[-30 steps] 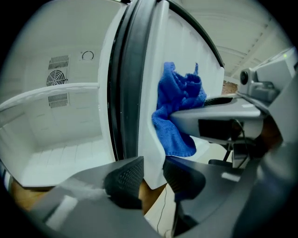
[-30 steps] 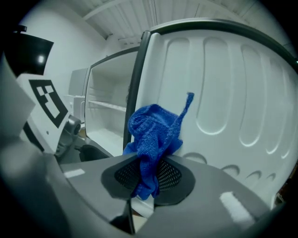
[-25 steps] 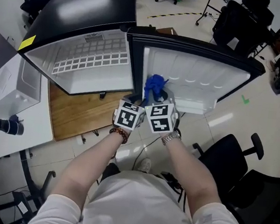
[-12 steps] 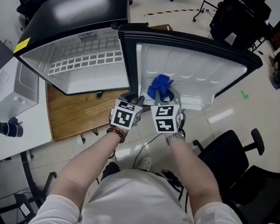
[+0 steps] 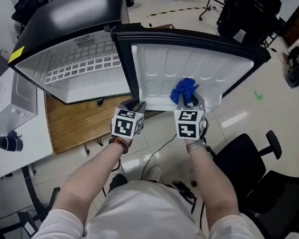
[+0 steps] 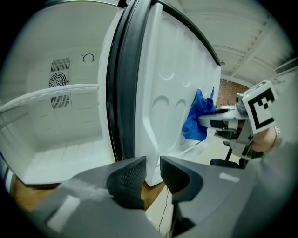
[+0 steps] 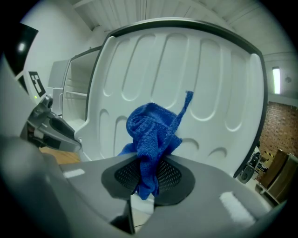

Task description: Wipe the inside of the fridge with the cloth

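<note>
The blue cloth (image 7: pixel 151 135) is bunched against the inner face of the open fridge door (image 7: pixel 186 60), pinched in the right hand-held gripper (image 7: pixel 148 175). The left hand-held gripper (image 6: pixel 152 175), its jaws just closing to a narrow empty gap, hovers near the door's edge beside the fridge body (image 6: pixel 56 121).

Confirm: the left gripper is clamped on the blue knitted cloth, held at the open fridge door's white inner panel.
No: the right gripper is clamped on the blue knitted cloth, held at the open fridge door's white inner panel; the right gripper view shows it. The left gripper, whose jaws have just been closing, holds nothing.
</note>
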{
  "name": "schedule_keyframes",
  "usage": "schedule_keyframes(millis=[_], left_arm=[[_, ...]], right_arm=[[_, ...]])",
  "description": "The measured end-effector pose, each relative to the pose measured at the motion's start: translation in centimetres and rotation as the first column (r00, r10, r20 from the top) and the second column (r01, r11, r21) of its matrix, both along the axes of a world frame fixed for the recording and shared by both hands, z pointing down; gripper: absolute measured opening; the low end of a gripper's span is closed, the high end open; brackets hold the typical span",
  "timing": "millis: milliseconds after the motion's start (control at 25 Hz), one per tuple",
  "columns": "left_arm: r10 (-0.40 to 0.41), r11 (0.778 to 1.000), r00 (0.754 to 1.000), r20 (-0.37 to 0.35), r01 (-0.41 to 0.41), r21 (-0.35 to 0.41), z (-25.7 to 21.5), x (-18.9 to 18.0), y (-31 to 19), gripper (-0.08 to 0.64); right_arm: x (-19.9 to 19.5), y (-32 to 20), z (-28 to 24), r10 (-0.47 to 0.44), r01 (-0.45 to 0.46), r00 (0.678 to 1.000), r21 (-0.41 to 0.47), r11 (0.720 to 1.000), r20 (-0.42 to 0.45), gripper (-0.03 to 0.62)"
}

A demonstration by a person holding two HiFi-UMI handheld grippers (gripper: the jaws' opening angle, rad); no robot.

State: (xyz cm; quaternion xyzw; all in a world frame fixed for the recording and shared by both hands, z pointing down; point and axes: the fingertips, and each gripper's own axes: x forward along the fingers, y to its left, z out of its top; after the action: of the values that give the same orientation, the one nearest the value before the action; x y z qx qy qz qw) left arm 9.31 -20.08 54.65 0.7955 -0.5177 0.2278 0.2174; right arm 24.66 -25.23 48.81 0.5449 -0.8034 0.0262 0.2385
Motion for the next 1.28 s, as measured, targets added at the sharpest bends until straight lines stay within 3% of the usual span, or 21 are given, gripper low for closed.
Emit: schedule_keyframes(millis=[320,520,800,1040,1280], left_arm=[[-0.035,0.999,0.999,-0.04,0.035,0.005,-0.2,0.2,1.0,0.098],[-0.072,0.997,0.992,-0.1,0.071,-0.014,-0.2,0.4,1.8,0.098],[-0.065,0.997,0.979,-0.193,0.055,-0.053,0.1,2.7,2.8,0.1],[-0.097,0.99,0.936,-0.337,0.057,-0.127,0.7,4.3,2.6,0.121],[-0.119,0.987,0.883,-0.454,0.054,-0.153,0.4,5.5,1.7,0.15]], right_arm=[[4.8,-0.5,0.0,0.076,-0.076,0.997,0.002,0.997,-0.01,0.064],[7.6,-0.9,-0.1,0.121,-0.121,0.993,0.004,0.993,-0.018,0.064],[10.8,-1.1,0.0,0.178,-0.178,0.984,-0.001,0.984,-0.029,0.064],[12.7,-1.1,0.1,0.205,-0.206,0.978,-0.007,0.979,-0.035,0.064],[12.7,-0.6,-0.4,0.194,-0.194,0.981,-0.001,0.981,-0.021,0.064]])
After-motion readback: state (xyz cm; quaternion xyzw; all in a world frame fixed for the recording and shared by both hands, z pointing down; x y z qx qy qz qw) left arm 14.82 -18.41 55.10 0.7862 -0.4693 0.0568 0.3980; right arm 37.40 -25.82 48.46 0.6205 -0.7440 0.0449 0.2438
